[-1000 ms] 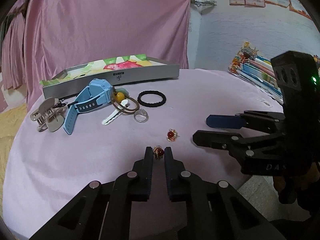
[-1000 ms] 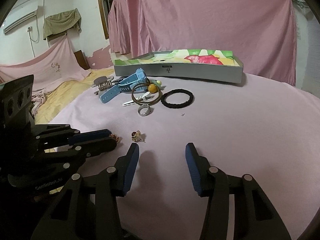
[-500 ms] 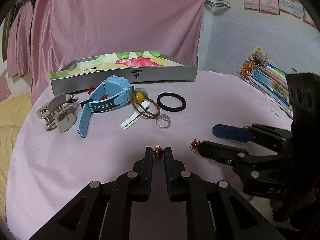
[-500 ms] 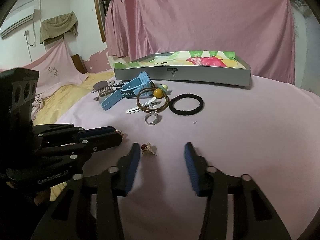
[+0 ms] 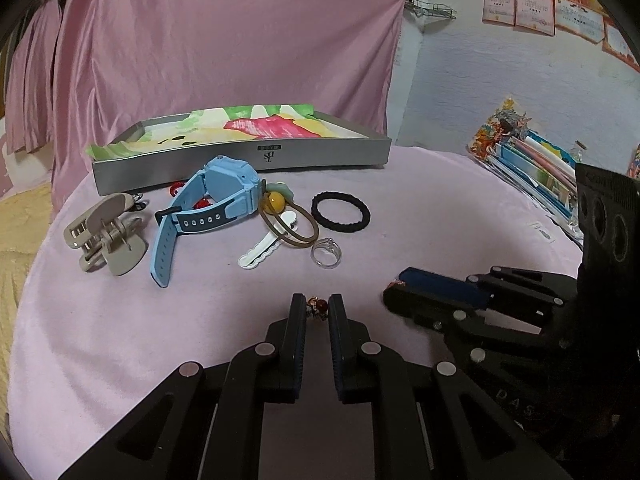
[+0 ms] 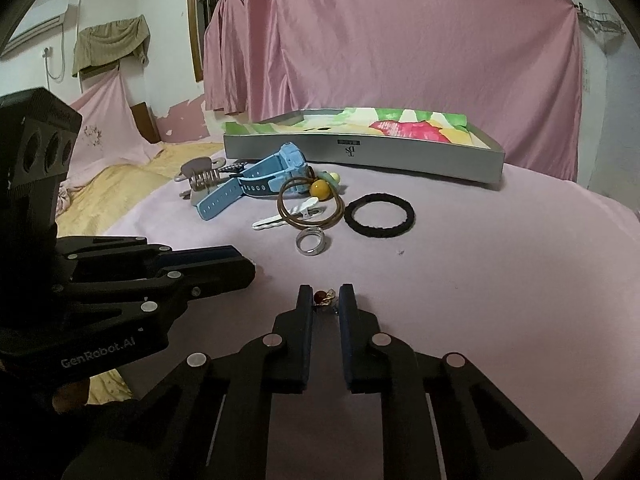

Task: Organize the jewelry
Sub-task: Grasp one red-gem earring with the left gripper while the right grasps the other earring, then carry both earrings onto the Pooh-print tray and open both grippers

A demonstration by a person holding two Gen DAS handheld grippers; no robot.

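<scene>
My left gripper (image 5: 318,307) is shut on a small red-stone earring (image 5: 318,305) and holds it just above the pink cloth. My right gripper (image 6: 325,298) has closed on the second red-stone earring (image 6: 323,297); in the left wrist view it (image 5: 394,286) sits to the right of my left one. Farther back lie a silver ring (image 5: 326,252), a black hair tie (image 5: 340,212), a brown hair tie with a yellow bead (image 5: 276,202), a white clip (image 5: 267,246), a blue watch (image 5: 212,200) and a beige claw clip (image 5: 105,236). A grey tray (image 5: 240,158) with a colourful lining stands behind them.
The round table is covered with pink cloth (image 5: 100,320). A stack of colourful booklets (image 5: 524,164) lies at the right edge. A pink curtain (image 5: 224,40) hangs behind the tray. A yellow bedspread (image 6: 120,184) lies left of the table.
My right gripper has moved forward and shut on the second earring. My left gripper has kept hold of its earring and shifted toward the pile of jewelry.
</scene>
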